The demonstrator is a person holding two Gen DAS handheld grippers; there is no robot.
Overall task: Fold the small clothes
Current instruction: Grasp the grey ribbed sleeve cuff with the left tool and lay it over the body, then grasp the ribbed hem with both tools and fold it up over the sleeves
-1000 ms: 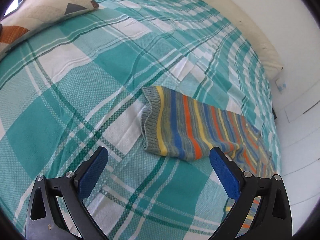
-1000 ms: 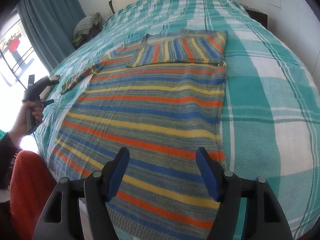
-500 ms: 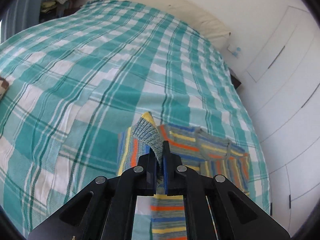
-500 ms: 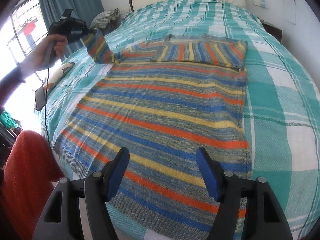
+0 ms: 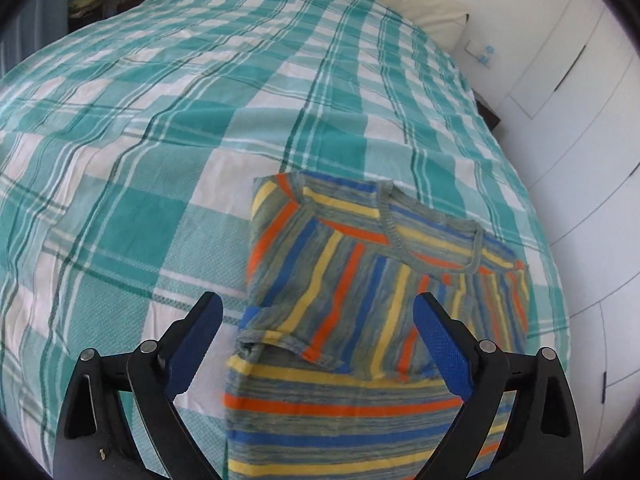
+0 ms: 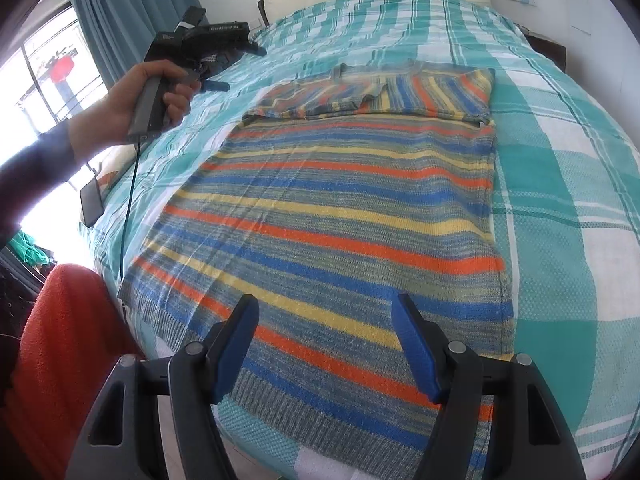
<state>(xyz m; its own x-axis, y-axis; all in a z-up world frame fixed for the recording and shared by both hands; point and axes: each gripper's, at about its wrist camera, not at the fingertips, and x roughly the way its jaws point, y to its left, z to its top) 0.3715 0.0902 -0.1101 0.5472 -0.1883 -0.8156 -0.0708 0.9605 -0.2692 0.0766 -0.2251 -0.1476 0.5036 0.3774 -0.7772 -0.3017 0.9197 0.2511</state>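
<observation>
Nearest in the right wrist view, the right gripper [image 6: 324, 344] hangs over the hem of the striped sweater [image 6: 340, 216], jaws apart and holding nothing, probably waiting to take that edge for the next fold. The sweater lies flat, hem toward the near edge of the bed [image 6: 568, 184]. Farther up, both sleeves [image 6: 380, 92] lie crossed over the chest, so the sleeve folds look done. The left gripper [image 5: 316, 344] hovers above the left sleeve, its jaws opening with no cloth between them, which fits a release. Only the right view shows the hand [image 6: 136, 100] gripping the left tool, plus the whole garment; only the left view shows the neckline [image 5: 432, 248] and the sleeve cuff [image 5: 280, 344] up close
</observation>
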